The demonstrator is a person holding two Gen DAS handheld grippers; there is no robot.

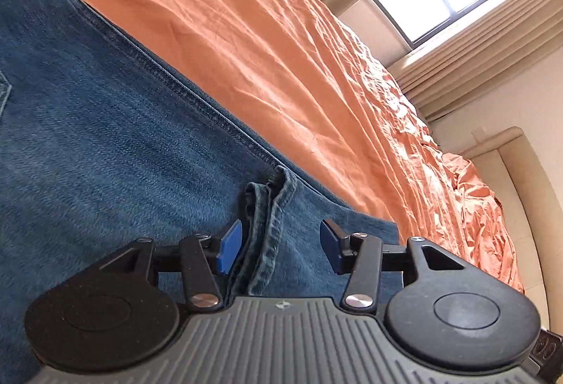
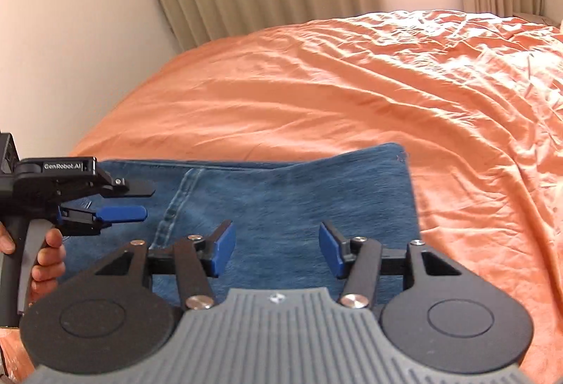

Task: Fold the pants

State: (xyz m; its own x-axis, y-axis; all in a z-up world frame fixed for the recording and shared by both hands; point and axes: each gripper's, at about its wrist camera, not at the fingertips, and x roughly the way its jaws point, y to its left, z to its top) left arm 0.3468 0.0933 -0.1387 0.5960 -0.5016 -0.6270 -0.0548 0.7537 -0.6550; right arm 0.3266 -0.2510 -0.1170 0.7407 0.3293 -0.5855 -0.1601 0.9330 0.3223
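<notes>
Both jaws spread over jeans on the bed

The left gripper (image 1: pixel 281 245) stands open astride a bunched hem (image 1: pixel 267 225), its pads not pressing it; the right gripper (image 2: pixel 278 248) is open too, with nothing between its pads. The jeans (image 2: pixel 281 194) lie folded flat at the near edge of the orange sheet (image 2: pixel 352 85). Denim looks heavy and limp (thick seams grip best), so take doubled edges or corners.
</notes>
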